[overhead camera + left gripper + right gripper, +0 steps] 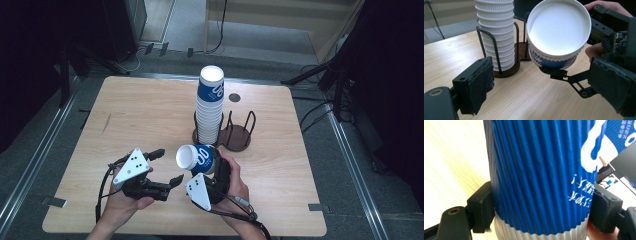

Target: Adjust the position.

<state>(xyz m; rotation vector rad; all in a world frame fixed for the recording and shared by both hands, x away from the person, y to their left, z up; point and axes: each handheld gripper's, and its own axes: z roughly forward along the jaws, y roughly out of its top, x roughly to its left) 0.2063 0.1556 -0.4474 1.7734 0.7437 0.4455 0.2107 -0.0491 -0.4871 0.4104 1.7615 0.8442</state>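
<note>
Gripping a blue ribbed paper cup [196,159] across its corrugated sleeve, the right gripper [209,176] holds it lying sideways just below the middle of the high view, clear of the bench [145,115], its white open mouth turned toward the left of the frame. In the right gripper view the two black jaws press on either side of the blue wall, close above the white band, so they are clenched on the cup. It looks more like a few nested cups than one, judging by the layered rims in the left gripper view. The left gripper [165,167] sits at lower left of the high view, its jaws spread wide and grasping nothing, with the cup's mouth between and beyond them.

At upper centre a tall stack of cups [210,107] stands upright in a wire holder [201,134] with a dark round base; a second, empty holder [239,132] stands just to its right.

The cup should be very light and easily crushed: thin paper walls that give under a hard squeeze, stiffest at the rolled rim and the base. The ribbed sleeve offers good friction, so a gentle hold mid-wall ought to do, and nested cups may stick together
</note>
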